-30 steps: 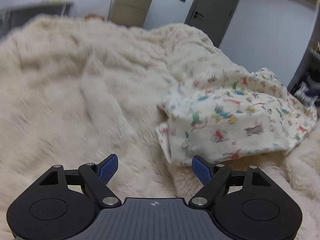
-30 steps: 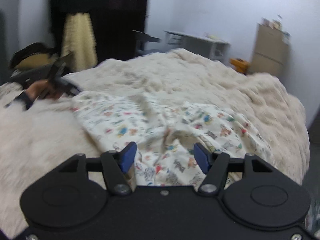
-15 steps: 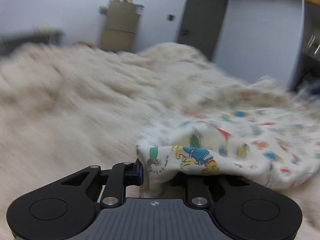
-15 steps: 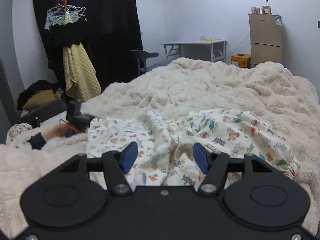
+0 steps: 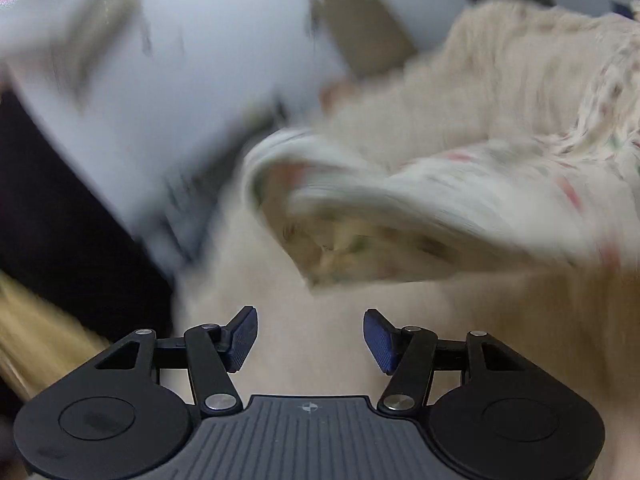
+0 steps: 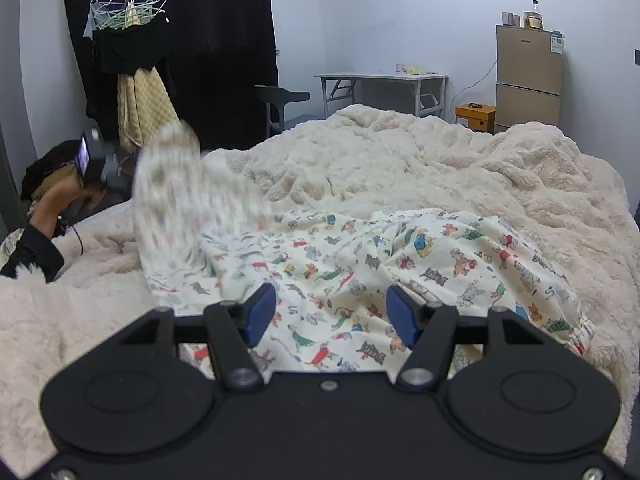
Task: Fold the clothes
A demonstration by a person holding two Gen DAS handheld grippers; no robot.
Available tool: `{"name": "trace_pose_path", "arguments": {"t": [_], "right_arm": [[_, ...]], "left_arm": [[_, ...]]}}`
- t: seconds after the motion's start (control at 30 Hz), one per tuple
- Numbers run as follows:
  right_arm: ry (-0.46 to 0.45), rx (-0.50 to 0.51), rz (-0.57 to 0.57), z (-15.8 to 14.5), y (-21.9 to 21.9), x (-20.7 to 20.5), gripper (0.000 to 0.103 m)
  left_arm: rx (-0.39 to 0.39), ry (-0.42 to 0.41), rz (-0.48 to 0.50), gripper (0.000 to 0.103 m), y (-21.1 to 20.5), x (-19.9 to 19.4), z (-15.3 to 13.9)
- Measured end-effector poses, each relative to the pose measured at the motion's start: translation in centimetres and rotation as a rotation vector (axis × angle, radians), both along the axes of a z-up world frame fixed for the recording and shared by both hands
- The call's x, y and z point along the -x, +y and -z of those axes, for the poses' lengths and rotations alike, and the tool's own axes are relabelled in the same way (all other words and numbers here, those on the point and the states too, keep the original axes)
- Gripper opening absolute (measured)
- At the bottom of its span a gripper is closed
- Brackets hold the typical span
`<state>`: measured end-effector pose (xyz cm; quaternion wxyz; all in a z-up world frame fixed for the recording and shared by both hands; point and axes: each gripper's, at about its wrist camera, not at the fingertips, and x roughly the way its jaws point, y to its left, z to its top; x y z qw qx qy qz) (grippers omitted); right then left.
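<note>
A cream garment printed with small cartoon animals [image 6: 400, 256] lies spread on the fluffy blanket. My right gripper [image 6: 331, 300] hovers just over its near edge, pads apart, nothing pressed between them. At the far left a person's hand [image 6: 56, 200] holds my left gripper [image 6: 96, 160] raised. Beside it, the garment's left corner [image 6: 172, 168] is up in the air and blurred. In the left wrist view my left gripper [image 5: 310, 314] has its jaws opening with nothing between them. The blurred garment [image 5: 400, 208] floats ahead of the pads, apart from them.
A cream fluffy blanket [image 6: 400, 160] covers the whole bed. Behind it stand a coat rack with hanging clothes [image 6: 128, 40], a dark chair [image 6: 280, 100], a folding table [image 6: 384, 78], an orange box [image 6: 476, 114] and a tan cabinet [image 6: 528, 80].
Half a second ago my left gripper was shut on the garment's corner. It has since risen, rolled and let go, and the corner has swung up. The right gripper has stayed put.
</note>
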<state>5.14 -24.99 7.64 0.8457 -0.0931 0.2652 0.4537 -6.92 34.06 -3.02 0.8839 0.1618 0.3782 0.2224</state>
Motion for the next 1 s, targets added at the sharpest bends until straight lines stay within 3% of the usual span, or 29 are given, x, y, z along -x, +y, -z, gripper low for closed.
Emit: {"name": "trace_pose_path", "arguments": {"t": [0.1, 0.13, 0.2, 0.23, 0.27, 0.33, 0.43, 0.47, 0.5, 0.53, 0.57, 0.63, 0.7, 0.8, 0.83, 0.87, 0.9, 0.93, 1.0], "right_arm": [[0.001, 0.003, 0.006, 0.0, 0.1, 0.0, 0.06], [0.002, 0.005, 0.007, 0.0, 0.2, -0.1, 0.06], [0.003, 0.007, 0.01, 0.0, 0.3, -0.1, 0.06], [0.004, 0.009, 0.011, 0.0, 0.3, -0.2, 0.06], [0.003, 0.011, 0.011, 0.0, 0.4, -0.2, 0.06], [0.0, 0.012, 0.01, 0.0, 0.4, 0.0, 0.06], [-0.004, 0.013, 0.01, -0.1, 0.4, 0.1, 0.06], [-0.006, 0.014, 0.012, -0.1, 0.4, 0.1, 0.06], [-0.006, 0.013, 0.015, -0.1, 0.3, 0.1, 0.06], [-0.006, 0.012, 0.018, -0.1, 0.3, 0.0, 0.06], [-0.005, 0.011, 0.022, -0.2, 0.2, 0.0, 0.06], [-0.004, 0.01, 0.027, -0.1, 0.2, -0.1, 0.06], [-0.003, 0.01, 0.029, -0.1, 0.1, -0.1, 0.06], [-0.001, 0.009, 0.033, 0.0, 0.1, -0.3, 0.06], [0.0, 0.011, 0.033, 0.0, 0.1, -0.4, 0.06], [-0.001, 0.013, 0.033, 0.1, 0.2, -0.4, 0.06], [-0.001, 0.014, 0.033, 0.1, 0.3, -0.4, 0.06], [-0.002, 0.015, 0.033, 0.1, 0.3, -0.4, 0.06], [-0.003, 0.013, 0.033, 0.0, 0.3, -0.4, 0.06]], "left_arm": [[0.275, 0.023, -0.166, 0.054, 5.1, 1.3, 3.7], [0.363, -0.024, -0.21, 0.054, 6.5, 1.9, 4.3], [0.593, -0.222, -0.26, 0.059, 9.0, 3.2, 4.3], [0.698, -0.306, -0.255, 0.066, 9.7, 3.6, 4.4], [0.776, -0.365, -0.249, 0.069, 10.2, 3.8, 4.5], [0.836, -0.38, -0.213, 0.069, 10.6, 3.1, 4.5], [0.841, -0.229, -0.134, 0.067, 9.2, -0.7, 6.3], [0.833, -0.192, -0.124, 0.061, 8.9, -1.5, 7.1], [0.825, -0.166, -0.121, 0.052, 8.8, -2.1, 7.8], [0.814, -0.153, -0.126, 0.025, 8.8, -2.2, 8.2], [0.808, -0.159, -0.13, 0.012, 8.8, -2.0, 8.4], [0.813, -0.231, -0.137, 0.01, 9.1, -1.0, 8.2], [0.814, -0.349, -0.182, 0.009, 10.1, 1.5, 6.5], [0.751, -0.312, -0.215, 0.012, 10.8, 3.2, 4.4], [0.73, -0.271, -0.217, 0.021, 10.7, 3.1, 4.2], [0.683, -0.191, -0.22, 0.039, 10.3, 2.7, 4.0], [0.651, -0.146, -0.222, 0.045, 10.1, 2.4, 3.9], [0.656, -0.156, -0.223, 0.054, 10.2, 2.5, 3.8], [0.713, -0.217, -0.226, 0.054, 10.7, 2.4, 3.6]]}}
